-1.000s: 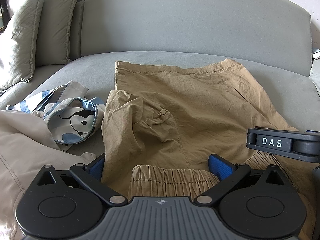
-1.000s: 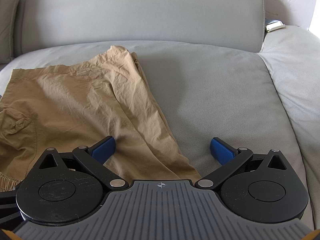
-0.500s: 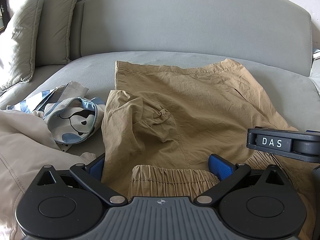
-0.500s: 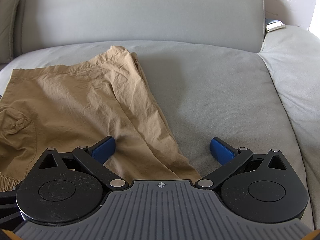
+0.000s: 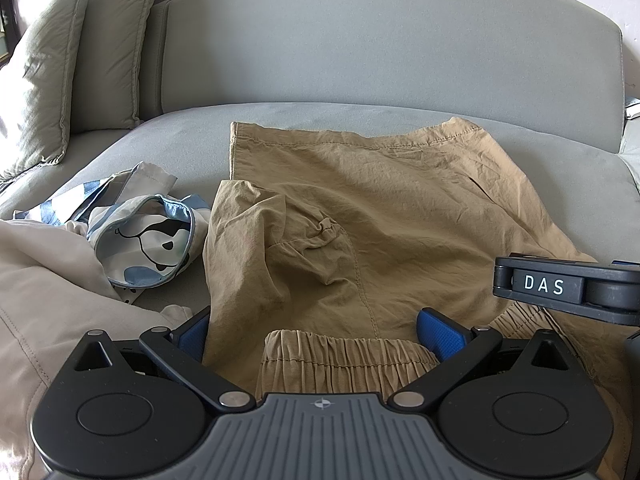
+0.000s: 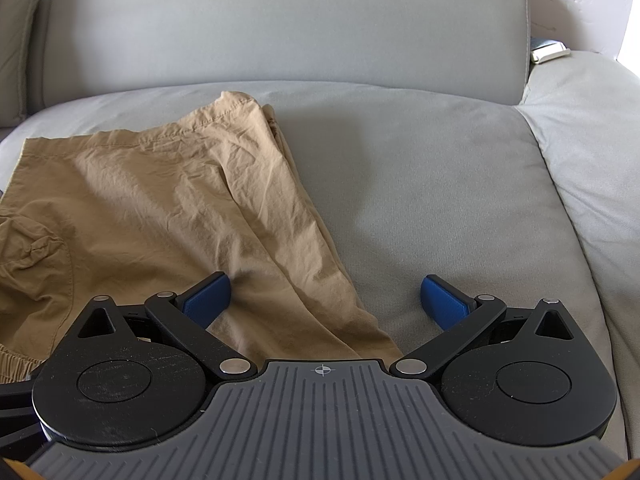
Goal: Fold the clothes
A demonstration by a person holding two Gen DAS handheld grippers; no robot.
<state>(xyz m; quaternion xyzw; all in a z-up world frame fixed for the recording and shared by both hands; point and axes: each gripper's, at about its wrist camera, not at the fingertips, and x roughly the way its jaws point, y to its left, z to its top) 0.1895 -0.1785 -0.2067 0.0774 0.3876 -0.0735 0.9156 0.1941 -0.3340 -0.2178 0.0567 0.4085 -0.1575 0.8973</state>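
The only legible writing we find is the white lettering "DAS" on a dark gripper part (image 5: 560, 286) at the right edge of the left wrist view; this part belongs to the right gripper's body, seen from the side. No brand or label can be read on the garments.

We see the left gripper (image 5: 316, 330) with its jaws spread wide, its blue pads (image 5: 440, 334) flanking the gathered elastic waistband (image 5: 344, 354) of the tan shorts (image 5: 380, 208). The left pad is partly hidden behind a fold of the tan cloth; whether either pad touches the fabric we cannot tell. Nothing is clamped.

The right gripper (image 6: 324, 300) is likewise wide open, holding nothing. Its left pad (image 6: 206, 300) sits over the right edge of the shorts (image 6: 160, 208), its right pad over the bare grey cushion (image 6: 440, 180).

The shorts lie spread on the sofa seat, waistband near, leg hems far, with one bunched fold at the left.

Left of them lie a patterned blue-and-white garment (image 5: 148, 246) and, nearer, a beige garment (image 5: 44, 280). Two grey pillows (image 5: 44, 80) stand at the far left.
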